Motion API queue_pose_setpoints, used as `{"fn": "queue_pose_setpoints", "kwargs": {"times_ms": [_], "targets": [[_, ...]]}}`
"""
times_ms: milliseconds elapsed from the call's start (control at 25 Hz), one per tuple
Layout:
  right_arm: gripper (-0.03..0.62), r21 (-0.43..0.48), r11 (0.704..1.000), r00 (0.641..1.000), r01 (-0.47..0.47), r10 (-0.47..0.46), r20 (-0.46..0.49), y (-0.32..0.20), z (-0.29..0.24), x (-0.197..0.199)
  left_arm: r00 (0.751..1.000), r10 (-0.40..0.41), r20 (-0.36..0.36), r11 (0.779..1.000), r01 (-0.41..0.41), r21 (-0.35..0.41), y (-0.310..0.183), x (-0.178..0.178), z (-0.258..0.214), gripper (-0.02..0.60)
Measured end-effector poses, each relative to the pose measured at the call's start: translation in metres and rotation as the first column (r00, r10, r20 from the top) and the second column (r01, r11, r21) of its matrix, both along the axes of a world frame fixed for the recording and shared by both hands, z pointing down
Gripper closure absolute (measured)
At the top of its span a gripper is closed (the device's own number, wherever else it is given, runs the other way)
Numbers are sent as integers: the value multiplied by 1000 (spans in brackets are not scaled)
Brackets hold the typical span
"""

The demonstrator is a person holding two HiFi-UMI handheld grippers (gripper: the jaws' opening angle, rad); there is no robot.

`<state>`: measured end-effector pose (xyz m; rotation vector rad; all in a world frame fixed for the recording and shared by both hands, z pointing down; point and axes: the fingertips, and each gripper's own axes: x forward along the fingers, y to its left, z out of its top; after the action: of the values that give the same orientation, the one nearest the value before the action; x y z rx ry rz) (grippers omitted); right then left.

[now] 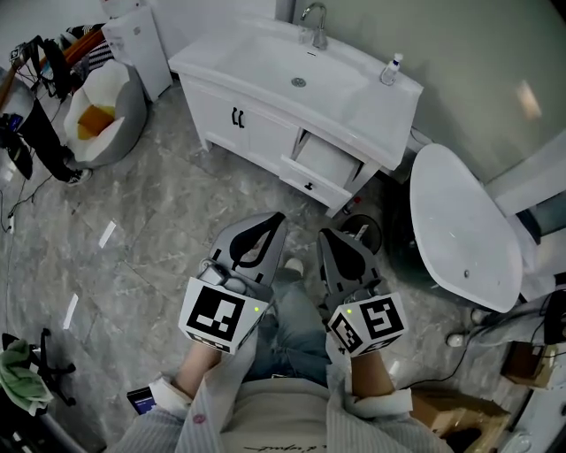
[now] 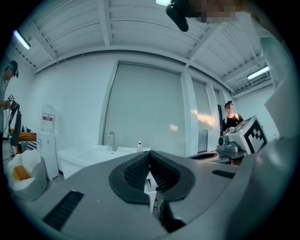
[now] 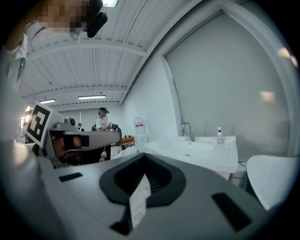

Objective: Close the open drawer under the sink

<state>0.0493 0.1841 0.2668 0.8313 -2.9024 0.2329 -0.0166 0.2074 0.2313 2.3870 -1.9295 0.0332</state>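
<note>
Drawer (image 1: 324, 165): white and box-shaped. It was pulled out at a slant from the vanity front, under the countertop end that carried the soap bottle.
Drawer front: flat rectangular panel with one small dark knob (image 1: 309, 186) at its middle. Smooth pale inner walls showed behind it.
Vanity (image 1: 232, 133): white, glossy and square-edged, with two flat doors beside the drawer carrying paired dark handles (image 1: 237, 117).
Sink (image 1: 265, 55): smooth white rectangular basin moulded into the vanity top, with a round metal drain (image 1: 299, 82) at its centre.
Faucet (image 1: 315, 25): curved bright metal, at the back edge of the sink.
Soap bottle (image 1: 390, 69): small clear pump bottle on the vanity top corner, above the drawer.
Floor (image 1: 150, 221): grey marbled tile with a sheen, in front of the vanity.
Left gripper (image 1: 272, 219) (image 2: 149, 155): grey plastic shell with ribbed black pads. Its jaws were pressed together tip to tip with nothing between them. It was held in front of the vanity, well apart from the drawer.
Right gripper (image 1: 327, 235) (image 3: 142, 157): same build. Its jaws met at the tips and held nothing. It pointed toward the vanity's drawer end, apart from the drawer.
Oval top (image 1: 464, 226): smooth, white and rounded, beside the vanity's drawer end.
</note>
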Motion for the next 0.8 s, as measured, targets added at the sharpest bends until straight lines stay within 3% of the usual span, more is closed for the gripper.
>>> {"fn": "queue_pose_setpoints", "kwargs": {"times_ms": [400,800], "targets": [[583,-9,1000,1000,-11,10,-7,-64,9,-29,1000,-1,-1,1000,1,2,-60,-29,5,566],[585,-57,998,1000,-20,20,5,-160,16,-73,1000,15,14,999,-15,-33,-158,-67,7,566]]}}
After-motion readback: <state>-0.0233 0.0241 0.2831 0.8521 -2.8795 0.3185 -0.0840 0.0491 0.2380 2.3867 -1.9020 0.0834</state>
